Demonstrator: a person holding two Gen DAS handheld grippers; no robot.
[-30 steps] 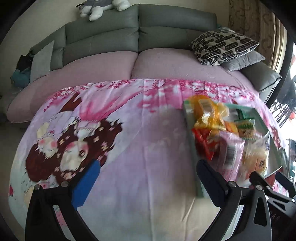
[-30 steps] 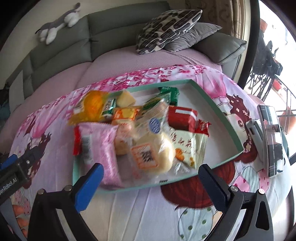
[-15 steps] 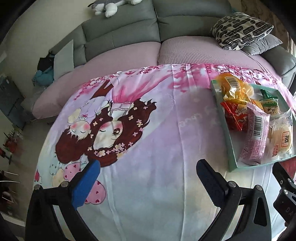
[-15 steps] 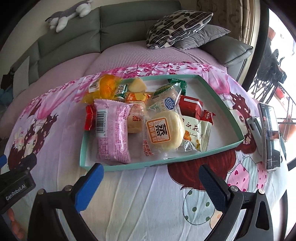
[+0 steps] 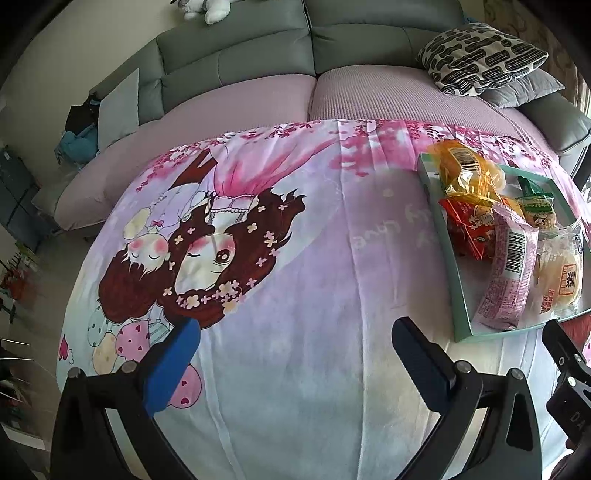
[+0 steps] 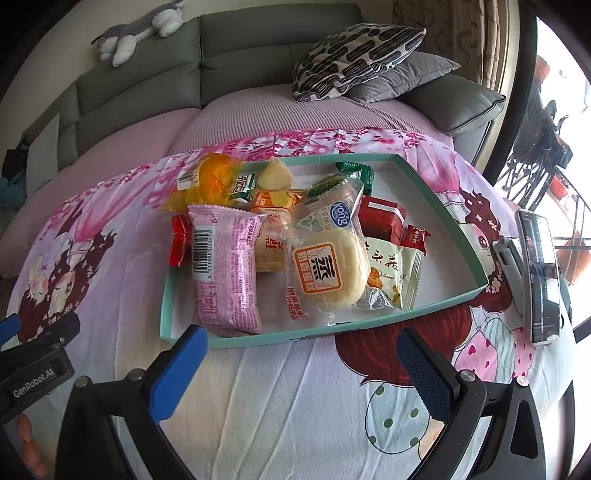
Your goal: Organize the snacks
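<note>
A shallow teal tray point(image 6: 436, 184) sits on a pink cartoon-print cloth point(image 6: 280, 398) and holds several wrapped snacks: a pink packet point(image 6: 225, 266), a round steamed-cake bun point(image 6: 328, 273), an orange bag point(image 6: 210, 181) and a red box point(image 6: 380, 221). My right gripper point(image 6: 303, 354) is open and empty, just in front of the tray's near wall. My left gripper point(image 5: 295, 347) is open and empty over bare cloth, left of the tray point(image 5: 454, 280); the pink packet point(image 5: 508, 266) shows there too.
A phone on a stand point(image 6: 539, 266) lies on the cloth right of the tray. A grey sofa point(image 5: 236, 55) with patterned cushions point(image 6: 354, 55) and a plush toy point(image 6: 136, 33) runs behind. The cloth's left edge drops to the floor point(image 5: 40, 280).
Both grippers pulled back and steadied; the tray now sits farther off in both views. The snacks have not moved. Both jaws stay open.
</note>
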